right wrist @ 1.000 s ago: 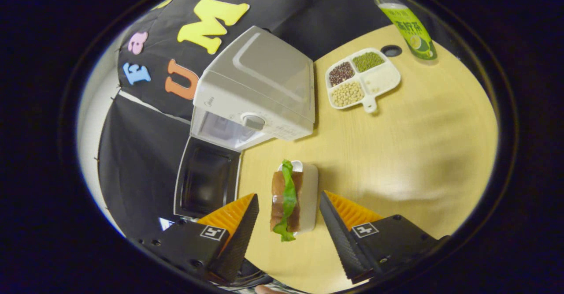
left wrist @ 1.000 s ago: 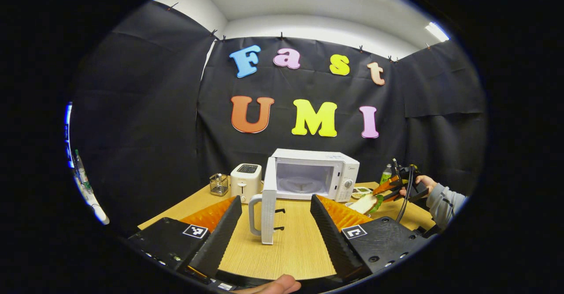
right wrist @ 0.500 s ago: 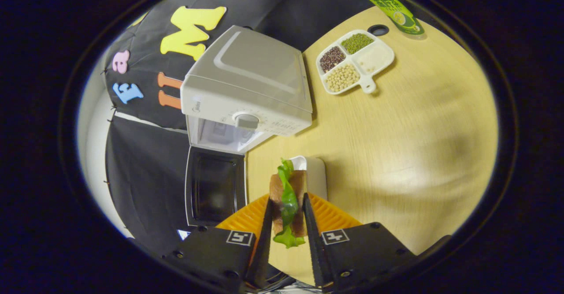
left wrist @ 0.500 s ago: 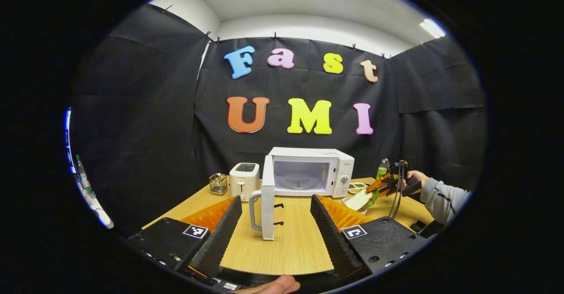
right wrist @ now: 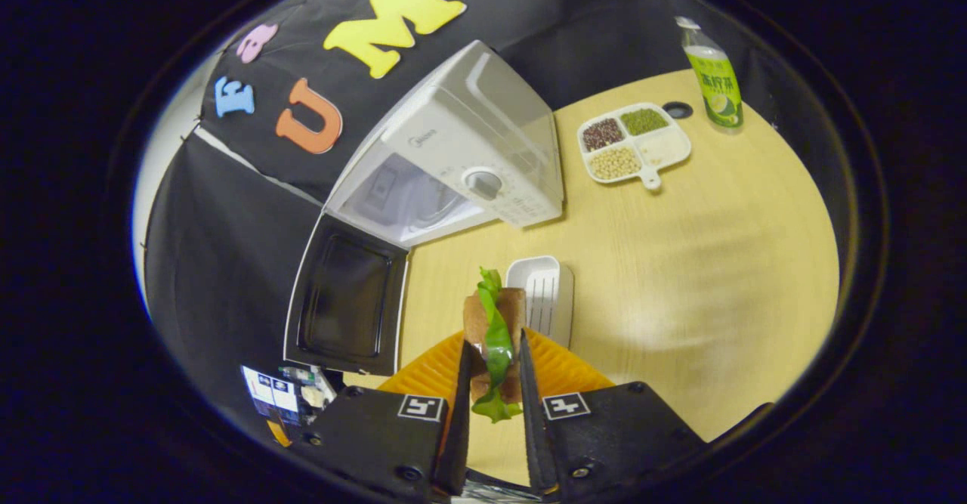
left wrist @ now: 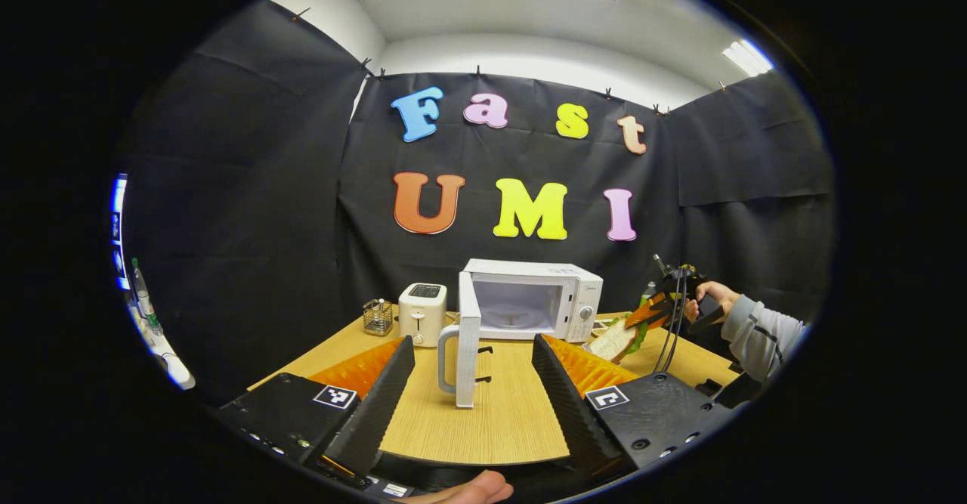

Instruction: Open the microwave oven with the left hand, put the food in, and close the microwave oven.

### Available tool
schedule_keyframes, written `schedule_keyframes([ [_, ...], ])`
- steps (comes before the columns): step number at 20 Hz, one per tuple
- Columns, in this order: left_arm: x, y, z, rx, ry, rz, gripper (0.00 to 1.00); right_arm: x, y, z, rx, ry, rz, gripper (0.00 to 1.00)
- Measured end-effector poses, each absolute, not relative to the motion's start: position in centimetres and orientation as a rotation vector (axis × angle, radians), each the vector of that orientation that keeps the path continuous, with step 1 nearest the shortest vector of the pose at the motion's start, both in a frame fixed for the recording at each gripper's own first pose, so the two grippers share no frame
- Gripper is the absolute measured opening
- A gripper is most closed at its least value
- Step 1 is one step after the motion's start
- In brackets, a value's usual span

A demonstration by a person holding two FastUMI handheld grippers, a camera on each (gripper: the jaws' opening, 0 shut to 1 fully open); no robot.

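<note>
Right now the right gripper [right wrist: 495, 398] has its jaws closed tight on the sandwich [right wrist: 495, 330], one finger pressing on each bread face, with the lettuce leaf running up the seam between them and spilling out at the near end. The sandwich is lifted clear of the white tray [right wrist: 545, 296], which lies on the table [right wrist: 680, 262] just beyond it at about one o'clock in the right gripper view. At eleven o'clock in that view stands the microwave oven [right wrist: 468, 164], its door [right wrist: 344, 304] swung fully out and the cavity bare. Farther off at one o'clock sit a divided dish of beans [right wrist: 634, 145] and a green bottle [right wrist: 714, 73]. The left gripper [left wrist: 472, 383] hovers low over the table with its jaws spread wide and nothing between them; the door's handle [left wrist: 446, 360] stands edge-on at twelve o'clock just past its fingertips, untouched. In the left gripper view the sandwich hangs at two o'clock, right of the oven, with a toaster [left wrist: 421, 313] and a small wire basket [left wrist: 378, 316] at eleven o'clock. The sandwich looks light, soft and easily crushed, and the filling could slip out, so a gentle pinch across the flat bread faces near the middle seems the sound hold.
</note>
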State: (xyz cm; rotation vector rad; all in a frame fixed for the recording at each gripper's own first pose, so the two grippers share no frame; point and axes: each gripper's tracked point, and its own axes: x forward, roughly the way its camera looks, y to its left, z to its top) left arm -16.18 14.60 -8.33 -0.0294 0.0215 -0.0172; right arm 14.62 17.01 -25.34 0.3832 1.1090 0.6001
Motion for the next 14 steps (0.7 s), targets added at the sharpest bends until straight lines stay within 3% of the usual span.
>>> schedule_keyframes([
  [7, -16.1, 15.1, -8.7, -0.017, 0.021, -0.028, 0.94, 10.6, 22.6, -21.9, 0.171, 0.946, 0.684, 0.35],
  [14, -15.4, 15.9, -8.3, -0.023, -0.001, -0.015, 0.94, 9.2, 30.1, -24.8, 0.074, 0.821, 0.719, 0.35],
])
